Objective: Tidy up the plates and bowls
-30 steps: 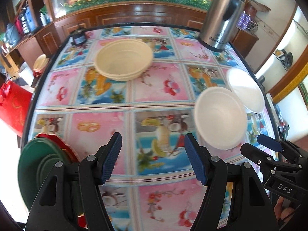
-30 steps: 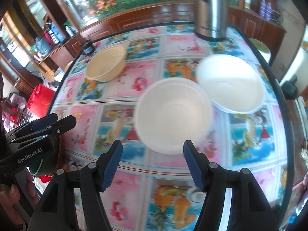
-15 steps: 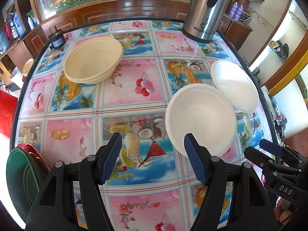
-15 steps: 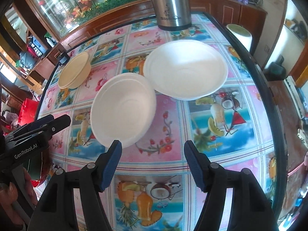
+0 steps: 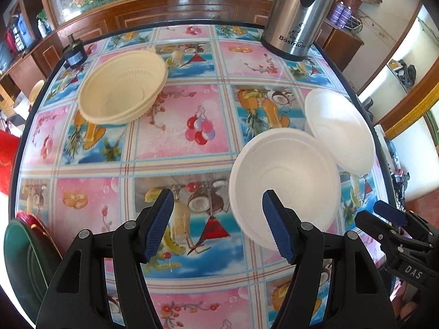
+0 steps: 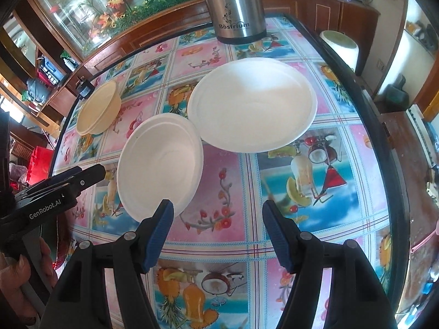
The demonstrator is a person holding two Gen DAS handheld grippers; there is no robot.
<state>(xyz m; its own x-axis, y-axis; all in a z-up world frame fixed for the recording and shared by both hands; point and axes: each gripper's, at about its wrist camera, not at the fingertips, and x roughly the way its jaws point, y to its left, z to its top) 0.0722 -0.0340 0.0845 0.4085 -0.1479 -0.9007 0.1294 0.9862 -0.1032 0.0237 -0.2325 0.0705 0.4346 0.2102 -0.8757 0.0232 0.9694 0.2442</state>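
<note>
A white bowl [image 5: 285,183] sits on the patterned table, with a white plate [image 5: 340,131] touching its far right rim. Both also show in the right wrist view: the bowl [image 6: 162,164] and the plate [image 6: 252,109]. A stack of cream bowls [image 5: 123,90] stands at the far left, also in the right wrist view [image 6: 98,107]. My left gripper [image 5: 218,226] is open and empty, its right finger over the white bowl's near rim. My right gripper [image 6: 218,233] is open and empty, its left finger at the bowl's near right rim.
A steel thermos [image 5: 301,13] stands at the far right of the table, also seen in the right wrist view [image 6: 236,5]. Green and red plates [image 5: 24,263] are stacked at the near left edge. A small dark object [image 5: 74,54] sits at the far left corner.
Both grippers have shifted and come closer to the white bowl. The bowl and plates have not moved on the table.
</note>
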